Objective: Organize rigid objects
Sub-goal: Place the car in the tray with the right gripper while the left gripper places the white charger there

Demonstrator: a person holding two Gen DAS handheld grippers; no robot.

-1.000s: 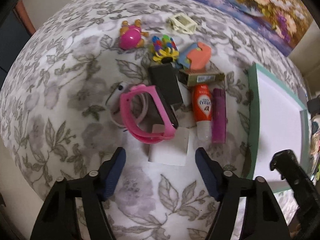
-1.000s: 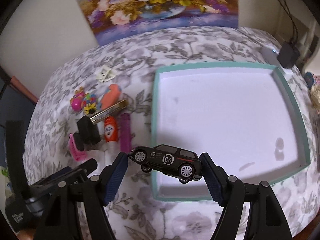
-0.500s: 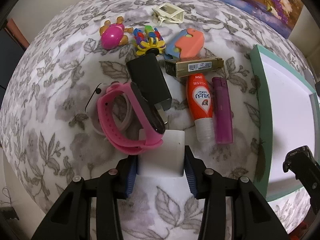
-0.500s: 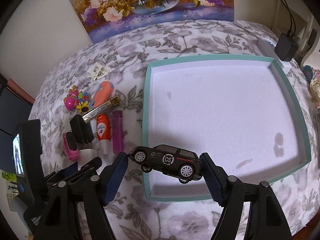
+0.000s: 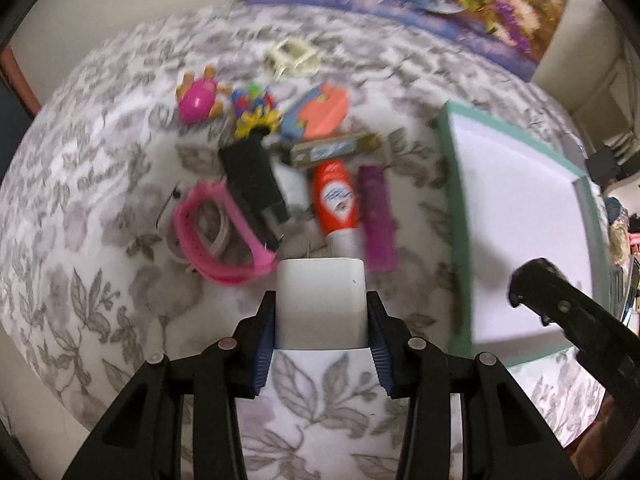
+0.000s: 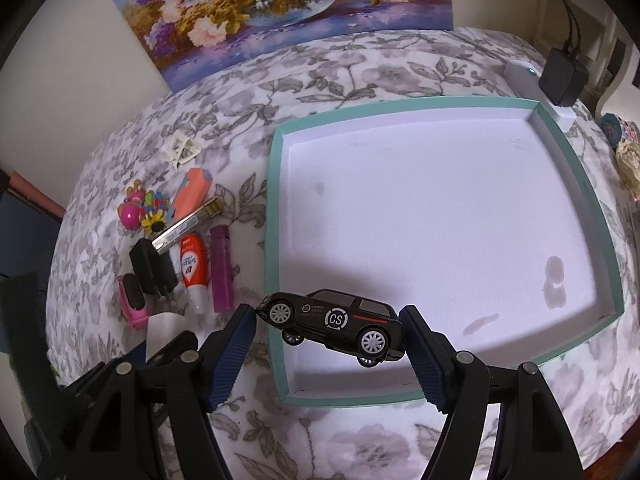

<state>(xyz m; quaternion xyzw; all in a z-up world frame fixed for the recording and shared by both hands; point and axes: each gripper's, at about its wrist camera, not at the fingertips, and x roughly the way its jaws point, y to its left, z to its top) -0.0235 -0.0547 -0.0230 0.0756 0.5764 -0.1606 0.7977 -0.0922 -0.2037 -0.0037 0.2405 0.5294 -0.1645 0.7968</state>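
Note:
My left gripper is shut on a white charger block and holds it above the floral cloth, prongs pointing away. My right gripper is shut on a black toy car and holds it over the near left corner of the teal-rimmed white tray. The tray also shows in the left wrist view at the right. The left gripper with the charger shows in the right wrist view at lower left.
Left of the tray lie a pink watch, black adapter, red-orange tube, purple lighter, gold box, orange-blue case, pink toy, colourful flower toy and cream clip. A flower painting leans at the back.
My left gripper moved forward, closed on the white charger and lifted it off the cloth. My right gripper holds the toy car nearly still over the tray corner.

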